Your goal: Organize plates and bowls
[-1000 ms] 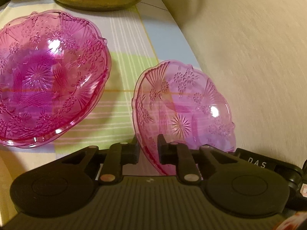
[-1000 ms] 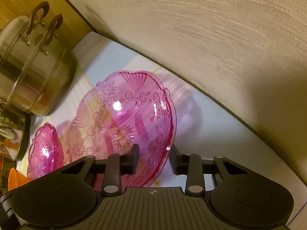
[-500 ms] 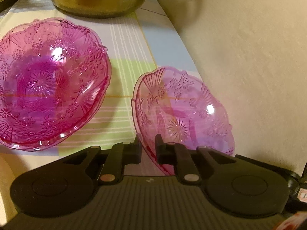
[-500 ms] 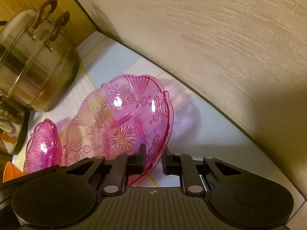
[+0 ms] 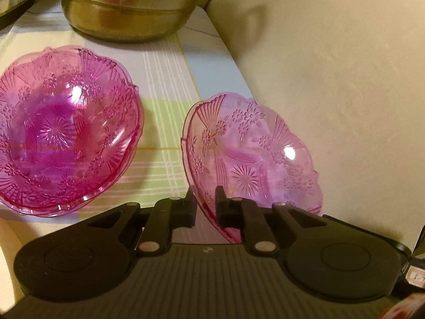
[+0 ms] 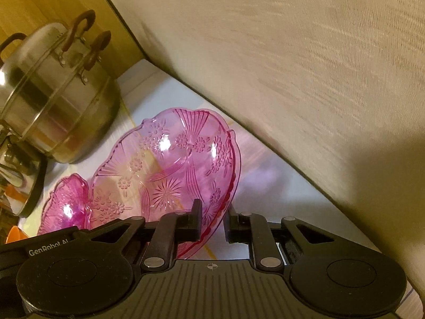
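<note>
A pink clear bowl [image 5: 252,154] with a flower and fan pattern is tilted on its side, off the striped tablecloth [image 5: 164,85], close to the wall. My left gripper [image 5: 205,207] is shut on its left rim. In the right wrist view the same bowl [image 6: 164,170] has its right rim pinched by my right gripper [image 6: 213,220], which is shut on it. To the left, a stack of matching pink bowls [image 5: 61,133] rests upright on the cloth; from the right wrist the stack [image 6: 66,202] shows behind the held bowl.
A large steel pot [image 5: 132,8] with brown handles stands at the back of the cloth, also the pot [image 6: 53,101] at the left. A beige wall [image 5: 332,79] runs along the right side. Another metal vessel [image 6: 21,175] and something orange [image 6: 16,235] sit at the far left.
My right gripper's jaws have closed onto the bowl's right rim. The left gripper has risen a little with the bowl, so more of the pot shows.
</note>
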The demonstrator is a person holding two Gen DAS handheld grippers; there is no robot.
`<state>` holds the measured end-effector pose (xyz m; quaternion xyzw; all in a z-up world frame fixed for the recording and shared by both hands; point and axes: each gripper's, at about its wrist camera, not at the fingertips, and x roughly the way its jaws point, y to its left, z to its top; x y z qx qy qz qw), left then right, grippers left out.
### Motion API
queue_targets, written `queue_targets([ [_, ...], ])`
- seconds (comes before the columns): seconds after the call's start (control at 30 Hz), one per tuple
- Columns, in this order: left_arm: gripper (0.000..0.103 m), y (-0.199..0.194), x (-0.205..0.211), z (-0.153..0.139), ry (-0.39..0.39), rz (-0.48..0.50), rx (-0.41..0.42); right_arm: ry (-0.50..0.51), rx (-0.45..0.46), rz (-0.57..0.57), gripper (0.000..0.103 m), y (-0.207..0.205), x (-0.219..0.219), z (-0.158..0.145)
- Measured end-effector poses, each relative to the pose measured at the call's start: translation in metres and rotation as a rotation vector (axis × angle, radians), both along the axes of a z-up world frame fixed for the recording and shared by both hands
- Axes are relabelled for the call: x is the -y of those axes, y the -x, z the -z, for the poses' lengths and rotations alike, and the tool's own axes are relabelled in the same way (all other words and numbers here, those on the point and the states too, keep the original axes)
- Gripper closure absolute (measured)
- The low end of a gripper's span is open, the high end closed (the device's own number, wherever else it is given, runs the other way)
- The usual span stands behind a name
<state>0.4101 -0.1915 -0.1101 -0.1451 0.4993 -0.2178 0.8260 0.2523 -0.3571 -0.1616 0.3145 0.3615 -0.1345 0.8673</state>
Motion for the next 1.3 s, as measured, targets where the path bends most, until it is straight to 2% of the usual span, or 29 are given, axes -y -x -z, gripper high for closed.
queue_targets([
  [0.7, 0.091, 0.014, -0.015, -0.026, 0.016, -0.034, 0.055, 0.021, 0.084, -0.033, 0.087, 0.003, -0.008, -0.026],
  [1.3, 0.091, 0.015, -0.046, -0.04, 0.01, -0.093, 0.082, 0.029, 0.124, -0.101, 0.087, -0.009, -0.034, -0.039],
])
